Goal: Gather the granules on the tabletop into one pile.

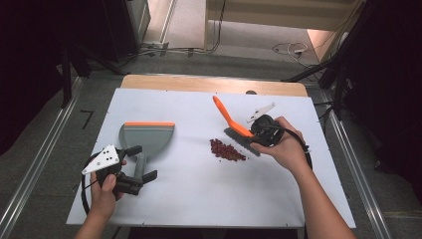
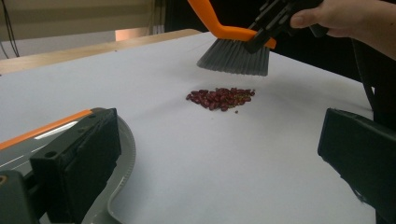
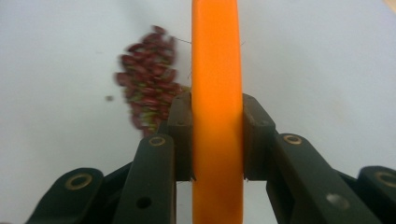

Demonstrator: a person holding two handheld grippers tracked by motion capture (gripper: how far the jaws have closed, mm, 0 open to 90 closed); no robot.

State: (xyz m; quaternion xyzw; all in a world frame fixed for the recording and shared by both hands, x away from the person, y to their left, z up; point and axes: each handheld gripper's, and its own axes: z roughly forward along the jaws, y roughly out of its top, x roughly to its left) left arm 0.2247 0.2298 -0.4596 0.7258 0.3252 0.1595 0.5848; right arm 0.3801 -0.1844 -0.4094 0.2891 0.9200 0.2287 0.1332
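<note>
nearest, the left gripper has its jaws spread wide around the dustpan handle, pads off it; the pan (grey, orange-lipped) lies empty on the white table. beyond, a pile of red beans sits loose on the table. farther on, the right gripper is clamped tight on the orange brush, bristles lifted just behind the beans.
</note>
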